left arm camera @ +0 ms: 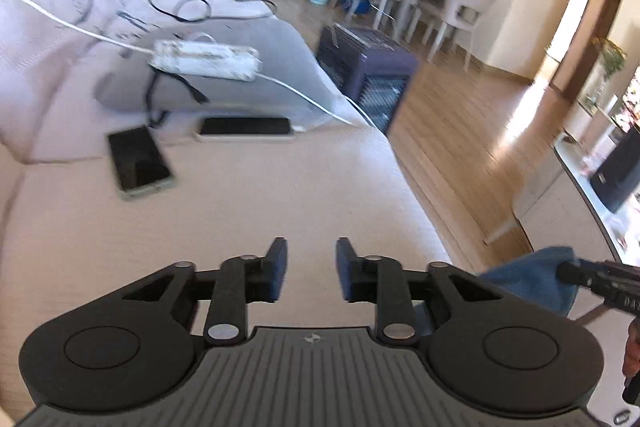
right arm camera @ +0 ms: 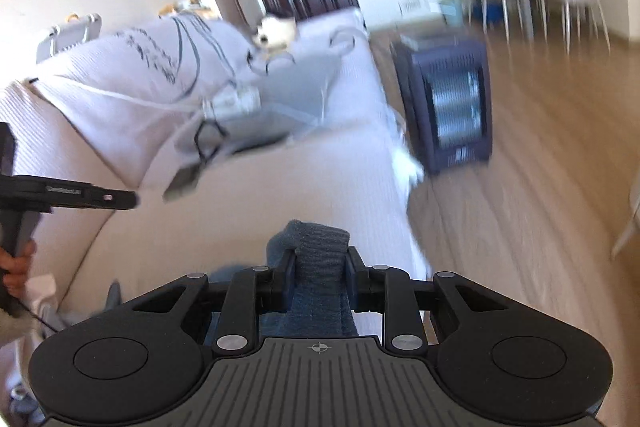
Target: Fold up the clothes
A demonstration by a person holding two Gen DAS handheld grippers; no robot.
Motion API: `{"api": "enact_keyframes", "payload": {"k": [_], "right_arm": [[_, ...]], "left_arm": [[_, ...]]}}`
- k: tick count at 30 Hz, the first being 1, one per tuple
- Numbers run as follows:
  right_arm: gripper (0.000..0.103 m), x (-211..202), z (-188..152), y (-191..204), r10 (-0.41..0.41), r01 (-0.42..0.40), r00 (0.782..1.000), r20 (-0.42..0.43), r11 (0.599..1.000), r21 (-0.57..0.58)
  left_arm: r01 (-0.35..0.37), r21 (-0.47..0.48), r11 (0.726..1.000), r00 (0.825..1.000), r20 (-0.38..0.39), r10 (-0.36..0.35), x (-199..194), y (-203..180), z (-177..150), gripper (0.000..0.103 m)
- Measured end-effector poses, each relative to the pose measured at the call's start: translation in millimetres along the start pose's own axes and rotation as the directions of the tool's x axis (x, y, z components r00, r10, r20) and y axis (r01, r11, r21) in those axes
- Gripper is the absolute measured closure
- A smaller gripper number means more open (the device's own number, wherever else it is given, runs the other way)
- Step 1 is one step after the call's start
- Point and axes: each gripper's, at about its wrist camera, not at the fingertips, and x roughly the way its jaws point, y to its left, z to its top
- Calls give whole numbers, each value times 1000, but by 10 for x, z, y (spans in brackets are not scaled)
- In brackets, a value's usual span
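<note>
Two phones (left arm camera: 140,163) lie on one sofa (left arm camera: 260,195); left hand-held gripper (left arm camera: 308,269) released, right hand-held gripper (right arm camera: 319,277) grasping one blue cloth (right arm camera: 316,251).

Black linkages, blue-padded fingers (left arm camera: 280,267)

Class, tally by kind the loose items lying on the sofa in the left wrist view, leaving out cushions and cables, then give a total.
Phones: 2, one nearer the backrest, one beside it.
Power strips: 1, white.
Blue cloths: 1, clamped in the right gripper; the left gripper is open and empty.
Total: 4
</note>
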Motion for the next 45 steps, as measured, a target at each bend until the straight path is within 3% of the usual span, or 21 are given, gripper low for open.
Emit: {"api": "enact_keyframes", "payload": {"k": [1,4,6,10,16,18,20,24,26,28,30,33,39,41,42,43,45], "right_arm": [[78,40,42,3,-33,33,999,-1,999,8],[78,267,9,-99,-169,173,982,-81,984,34],[78,440,-120,-186,-223,226,966,-129,974,14],[74,600,-373,-394,-211,226,960,-186,972,61],[62,356,-391,-310,-218,224,964,-154,974,22],[61,298,-366,-240,-199,202,969,-145,979,7],[61,252,-396,-179,-125,129,975,-183,992,9],[60,206,-610,-28,23,-8,961,-275,998,57],[60,206,-753,102,76,-66,946,-315,997,42],[52,221,-871,265,100,-108,932,-347,994,-3],[44,247,-969,444,107,-139,920,-378,988,-59],[44,322,-1045,816,108,-196,911,-399,962,-188],[45,454,-1222,1444,59,-260,918,-391,836,-484],[58,600,-1303,1515,6,-238,918,-398,809,-538],[77,678,-1344,1540,-23,-225,916,-401,796,-561],[86,757,-1386,1566,-52,-213,914,-403,783,-584],[94,791,-1384,1530,-50,-200,918,-392,798,-569]], "left_arm": [[-1,4,1000,1000,-8,1,-11,10,-43,65],[23,8,1000,997,-72,-22,82,-27,-228,33],[46,9,999,989,-140,-44,241,-86,-427,31],[97,-20,995,963,-250,-99,536,-169,-754,31],[129,-51,990,937,-320,-139,789,-249,-972,22],[136,-60,989,932,-331,-148,854,-253,-1009,22],[135,-81,988,927,-341,-155,931,-244,-1053,22],[142,-107,984,929,-328,-170,993,-259,-1101,22],[163,-97,982,931,-316,-185,999,-287,-1095,28],[183,-97,978,926,-316,-204,1012,-311,-1085,53],[200,-96,975,920,-325,-220,1028,-333,-1068,68],[203,-83,976,916,-336,-219,1017,-349,-977,81],[146,7,989,950,-279,-138,907,-271,-584,89],[119,28,993,961,-254,-108,873,-226,-428,89],[109,36,993,965,-242,-97,855,-205,-362,89],[98,44,994,970,-230,-85,834,-183,-307,89],[80,57,995,975,-211,-67,784,-154,-226,89]]}}
